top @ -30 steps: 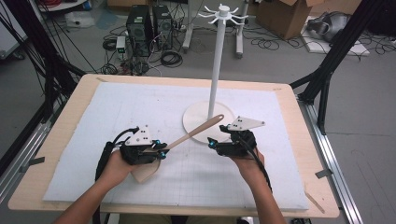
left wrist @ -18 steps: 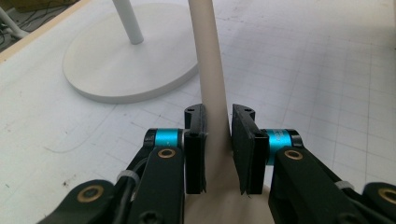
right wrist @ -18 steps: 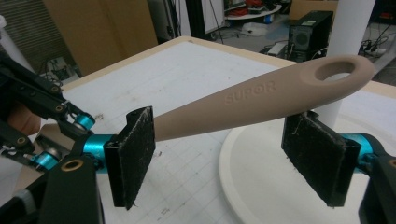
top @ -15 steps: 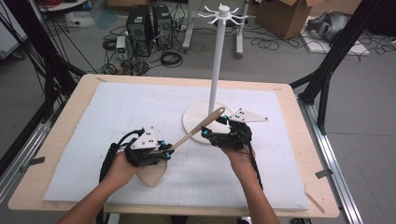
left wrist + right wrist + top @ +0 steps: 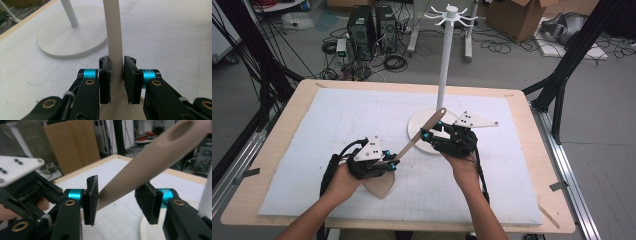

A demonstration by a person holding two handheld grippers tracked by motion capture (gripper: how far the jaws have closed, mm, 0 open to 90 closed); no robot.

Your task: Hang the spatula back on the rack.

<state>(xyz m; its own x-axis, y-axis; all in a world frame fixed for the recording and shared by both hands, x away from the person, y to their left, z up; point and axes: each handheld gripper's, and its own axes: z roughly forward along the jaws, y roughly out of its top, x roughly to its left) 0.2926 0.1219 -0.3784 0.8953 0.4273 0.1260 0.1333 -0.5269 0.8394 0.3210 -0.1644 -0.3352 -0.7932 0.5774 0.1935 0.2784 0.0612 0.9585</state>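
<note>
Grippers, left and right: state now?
Left gripper: closed on the spatula handle.
Right gripper: open, jaws either side of the handle.

A light wooden table point(image 5: 542, 150) is covered by a white mat point(image 5: 337, 130) printed with a faint grid. The table is flanked by black frame struts point(image 5: 562, 75) and metal rails point(image 5: 574, 180) along both sides. Beyond it, a grey floor point(image 5: 522, 65) is strewn with black cables point(image 5: 394, 62). 2 dark computer towers point(image 5: 372, 27) are set upright near the far edge, beside a white-legged stand point(image 5: 414, 37). A cardboard box point(image 5: 512, 15) is placed at the upper right, with a grey bag point(image 5: 564, 27) beside it. Even, diffuse light is cast throughout, with soft shadows on the mat.
</note>
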